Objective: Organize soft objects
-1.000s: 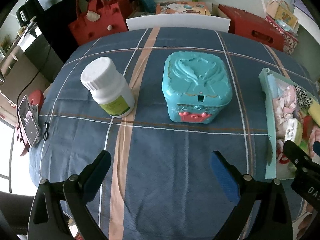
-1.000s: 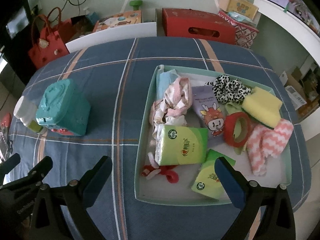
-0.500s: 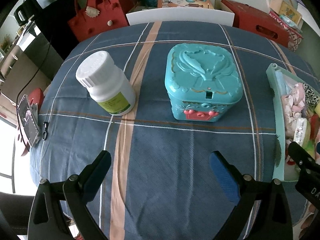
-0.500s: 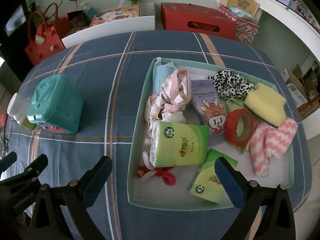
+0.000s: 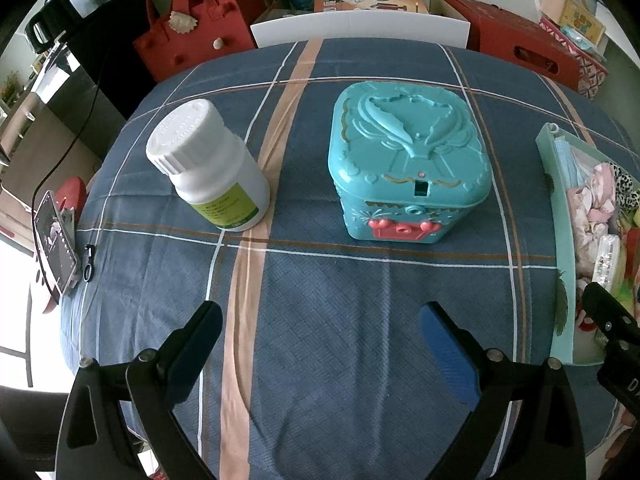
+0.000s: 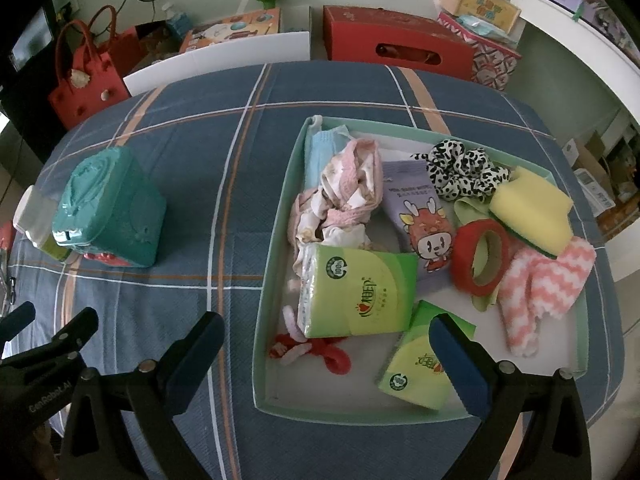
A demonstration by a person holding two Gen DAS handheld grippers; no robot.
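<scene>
**Both grippers closer to the table, soft things in the tray**

Since the earlier frames both cameras came nearer: the teal box [image 5: 408, 160] and the white bottle [image 5: 208, 168] fill more of the left view, and the tray [image 6: 276, 216] fills more of the right view. Nothing on the cloth changed its place.

Left gripper [image 5: 320, 336] hangs over bare cloth with its jaws spread wide and nothing between them. Right gripper [image 6: 326, 340] is spread the same way, above the near part of the tray.

All the soft things lie inside the tray: a big tissue pack [image 6: 356, 292], a small tissue pack [image 6: 416, 372], a pink cloth bundle [image 6: 344, 188], a spotted scrunchie [image 6: 460, 168], a yellow sponge [image 6: 532, 208], a pink sock [image 6: 540, 288]. A red tape ring [image 6: 480, 256] lies between them.

I judge these things light and easy to squash. The tissue packs have smooth film and may slip, so a hold across the short side looks safest. Cloth, sock and scrunchie can be pinched at any thick fold. The sponge gives under pressure, so take it across the middle.
</scene>
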